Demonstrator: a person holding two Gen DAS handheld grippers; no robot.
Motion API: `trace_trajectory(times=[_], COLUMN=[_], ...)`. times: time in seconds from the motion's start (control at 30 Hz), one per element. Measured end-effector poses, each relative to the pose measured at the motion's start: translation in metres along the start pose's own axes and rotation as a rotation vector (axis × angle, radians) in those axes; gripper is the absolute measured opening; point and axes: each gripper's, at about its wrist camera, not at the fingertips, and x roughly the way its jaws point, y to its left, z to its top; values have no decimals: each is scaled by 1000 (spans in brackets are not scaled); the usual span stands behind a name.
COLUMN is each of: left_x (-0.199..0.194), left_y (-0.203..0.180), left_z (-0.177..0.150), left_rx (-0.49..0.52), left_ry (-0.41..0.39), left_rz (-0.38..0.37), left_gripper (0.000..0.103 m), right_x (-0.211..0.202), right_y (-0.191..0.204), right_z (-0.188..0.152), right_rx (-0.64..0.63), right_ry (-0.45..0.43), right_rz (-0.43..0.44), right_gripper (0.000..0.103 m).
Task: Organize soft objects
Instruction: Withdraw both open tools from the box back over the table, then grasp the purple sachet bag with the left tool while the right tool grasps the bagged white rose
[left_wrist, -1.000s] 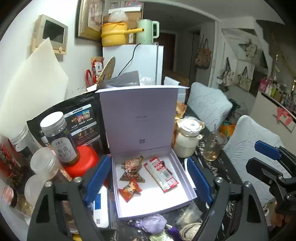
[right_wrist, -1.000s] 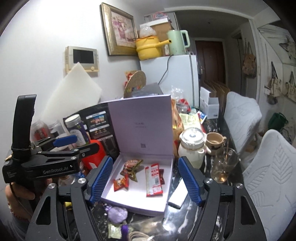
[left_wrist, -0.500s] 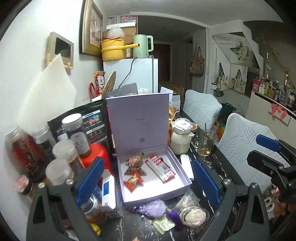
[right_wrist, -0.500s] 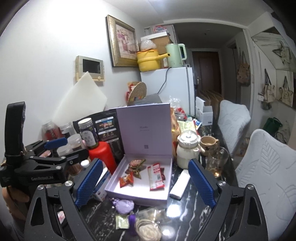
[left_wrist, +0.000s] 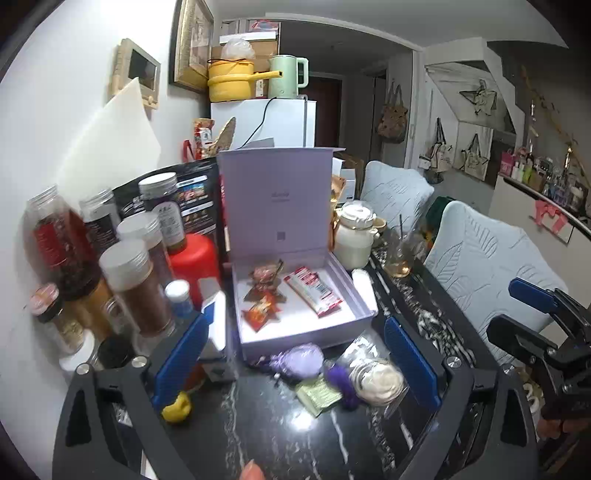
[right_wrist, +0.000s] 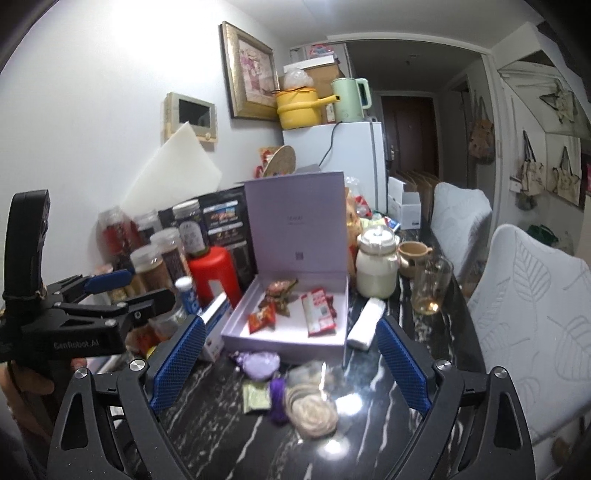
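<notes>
Right wrist view: "GenRobot.AI" reads on my left gripper (right_wrist: 110, 291); both it and my right gripper (right_wrist: 290, 360) gape wide, empty, above the purple pouch (right_wrist: 260, 363) on the bench (right_wrist: 221, 417).

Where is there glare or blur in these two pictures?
Left wrist view: glare on the dark table; the jars at left look smeared. Right wrist view: bright glare spots on the table; the round pad is blurred. Both views bend straight lines near the edges.
</notes>
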Motion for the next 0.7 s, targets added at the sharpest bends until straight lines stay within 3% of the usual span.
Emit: trace_trajectory(times=[0.3,0.47,0.6,0.7], left_x=[-10,-9,-5,3], left_y=[-2,2,-1,-1], left_z=[-42,-66,-83,-92], left_rx=[17,-22,-1,-3], left_ry=[39,50,56,88], left_rz=[19,22,76,70], left_gripper=[98,98,98,98], right_x=[-7,-10,-10,-7], right_y=[14,19,19,18], right_z=[-44,-66,-83,-95], right_rx=[14,13,12,18], right_ry=[41,57,74,99], right_rz=[7,-13,-25,-24], right_gripper=[94,94,94,94])
